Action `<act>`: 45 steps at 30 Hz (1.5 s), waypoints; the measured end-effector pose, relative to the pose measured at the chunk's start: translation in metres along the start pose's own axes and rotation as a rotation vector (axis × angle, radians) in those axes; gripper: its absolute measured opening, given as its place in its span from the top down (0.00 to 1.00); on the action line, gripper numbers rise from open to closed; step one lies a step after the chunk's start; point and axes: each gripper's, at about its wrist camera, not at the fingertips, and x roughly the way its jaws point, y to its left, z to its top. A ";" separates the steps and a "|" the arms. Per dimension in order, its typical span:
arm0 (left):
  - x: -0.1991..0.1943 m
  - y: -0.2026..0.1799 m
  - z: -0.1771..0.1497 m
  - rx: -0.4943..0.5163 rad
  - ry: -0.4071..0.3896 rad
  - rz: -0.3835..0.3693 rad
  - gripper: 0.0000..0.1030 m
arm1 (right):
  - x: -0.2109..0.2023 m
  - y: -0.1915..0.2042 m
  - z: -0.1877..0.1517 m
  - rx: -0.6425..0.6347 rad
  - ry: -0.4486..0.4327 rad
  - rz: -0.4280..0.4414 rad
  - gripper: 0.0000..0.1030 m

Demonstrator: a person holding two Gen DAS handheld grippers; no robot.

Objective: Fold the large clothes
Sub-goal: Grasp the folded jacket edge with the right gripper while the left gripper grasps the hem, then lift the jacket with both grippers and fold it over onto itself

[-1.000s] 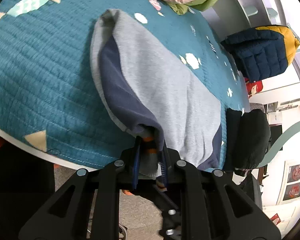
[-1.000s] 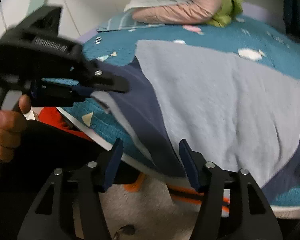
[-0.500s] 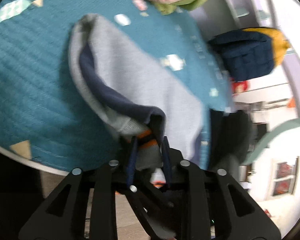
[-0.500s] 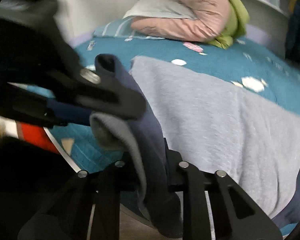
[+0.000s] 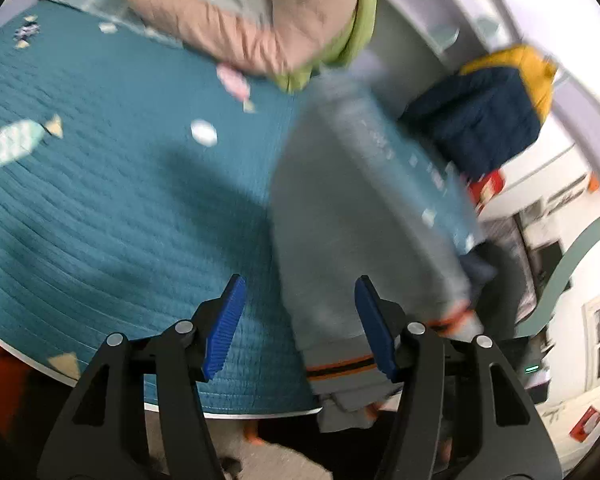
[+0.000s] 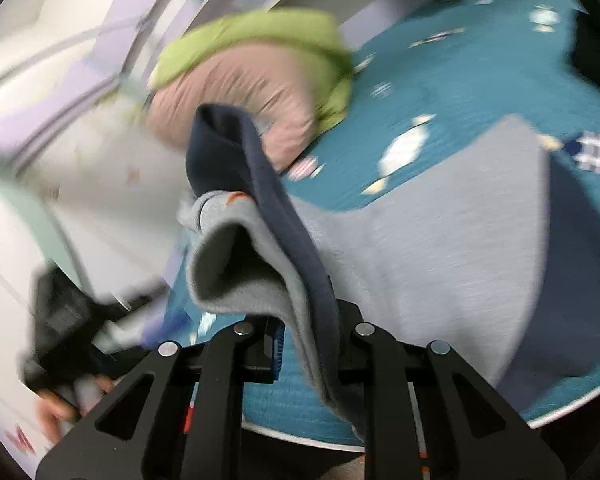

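The right hand-held gripper (image 6: 306, 338) pinches the sweatshirt (image 6: 440, 248) sleeve, centre frame. The left hand-held gripper (image 5: 300, 320) hangs open, empty. Best to lay the sleeve flat across the body.

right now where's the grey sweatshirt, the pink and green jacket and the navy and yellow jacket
grey sweatshirt (image 5: 340, 216): left wrist view, on its grey body panel.
pink and green jacket (image 5: 236, 36): left wrist view, on its pink sleeve.
navy and yellow jacket (image 5: 480, 120): left wrist view, on its navy quilted part.

Bare teal quilt (image 5: 112, 220) lies open left of the grey sweatshirt (image 5: 340, 216). Beyond it, the pink-and-green jacket (image 5: 276, 28) blocks the far edge; a navy-yellow jacket (image 5: 496, 112) crowds its right.
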 end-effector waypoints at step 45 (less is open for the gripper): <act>0.169 -0.057 -0.069 0.162 0.349 0.134 0.28 | -0.081 -0.193 -0.022 0.668 -0.060 0.130 0.30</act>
